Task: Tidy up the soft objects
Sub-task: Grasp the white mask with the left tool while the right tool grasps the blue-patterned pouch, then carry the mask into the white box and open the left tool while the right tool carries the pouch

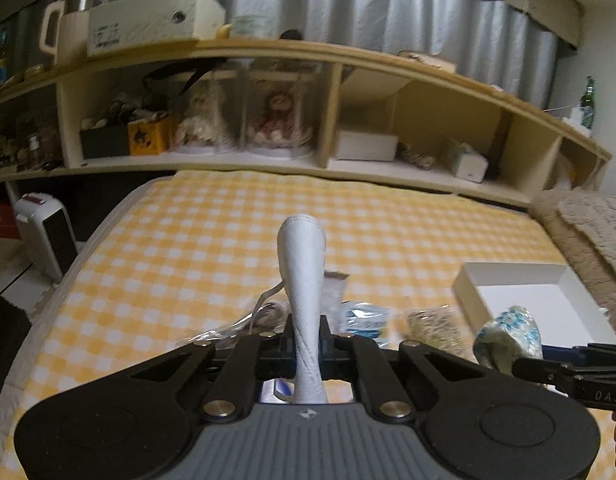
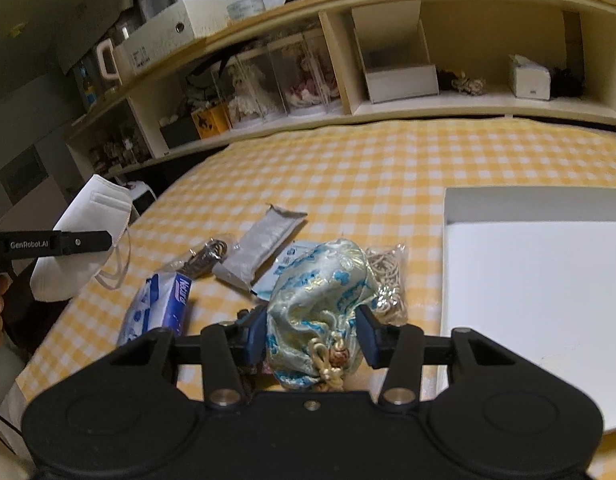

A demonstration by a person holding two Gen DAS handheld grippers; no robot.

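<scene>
Clamped between the jaws of the right hand-held gripper (image 2: 312, 344) is one brocade pouch (image 2: 320, 308), blue-and-cream, held just above the bed (image 2: 388, 168) beside the white box (image 2: 548, 280). One folded white face mask (image 1: 304, 300) is gripped edge-on by the closed left hand-held gripper (image 1: 307, 344), clear of the bedcover. On the yellow check cover are counted one tissue packet (image 2: 156, 304), one grey sachet (image 2: 264, 240), one light-blue packet (image 2: 284, 264) partly hidden behind the pouch, one bag of cream bands (image 2: 388, 276), and one clear bag of dark metal pieces (image 2: 204, 258). The box, which is open and shallow, is judged the likely destination. For the step in hand, the pouch is best carried over the box rim, lowered onto the floor of the box, and released only when supported, so that the slack fabric does not snag.
</scene>
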